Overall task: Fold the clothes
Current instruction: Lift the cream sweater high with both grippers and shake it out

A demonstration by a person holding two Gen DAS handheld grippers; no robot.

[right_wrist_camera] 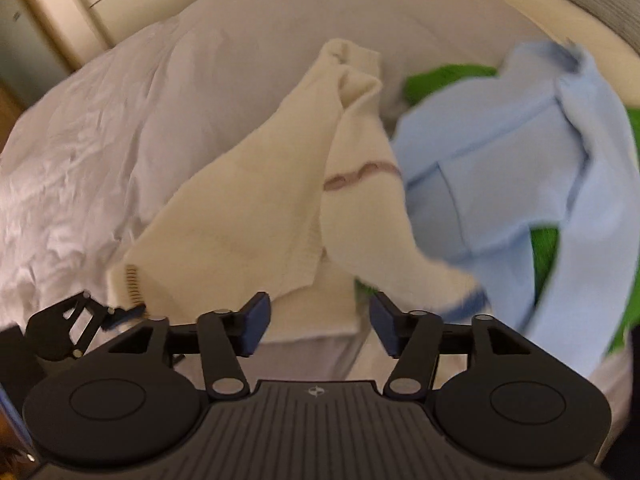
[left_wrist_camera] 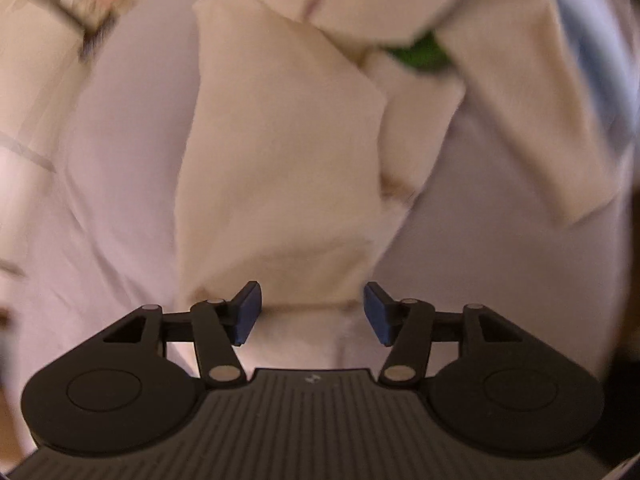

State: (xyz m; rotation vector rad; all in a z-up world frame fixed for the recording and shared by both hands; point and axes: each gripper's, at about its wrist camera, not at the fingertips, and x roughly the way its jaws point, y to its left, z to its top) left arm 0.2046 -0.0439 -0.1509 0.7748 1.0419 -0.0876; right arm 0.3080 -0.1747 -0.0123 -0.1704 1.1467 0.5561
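Cream garment point(right_wrist_camera: 280, 184): off-white knit, one wavy brown line across it, dark stitching along near-left hem. Light blue garment point(right_wrist_camera: 520, 160) right. Green cloth point(right_wrist_camera: 444, 78) far right, bright green. Bedsheet point(right_wrist_camera: 120, 140): pale lilac-white. Gripper pads point(right_wrist_camera: 256, 320) blue, frames black.

Your left tongs point(left_wrist_camera: 313, 314) stand wide apart, blue pads point(left_wrist_camera: 249, 312) facing each other across a clear gap, nothing pinched between them, pointing forward and down. Your right tongs point(right_wrist_camera: 320, 323) are spread just as wide, pads point(right_wrist_camera: 256, 324) parted and holding nothing. In the right wrist view, your left tongs point(right_wrist_camera: 120, 314) show small at the lower left edge, blurred, close beside your right unit.
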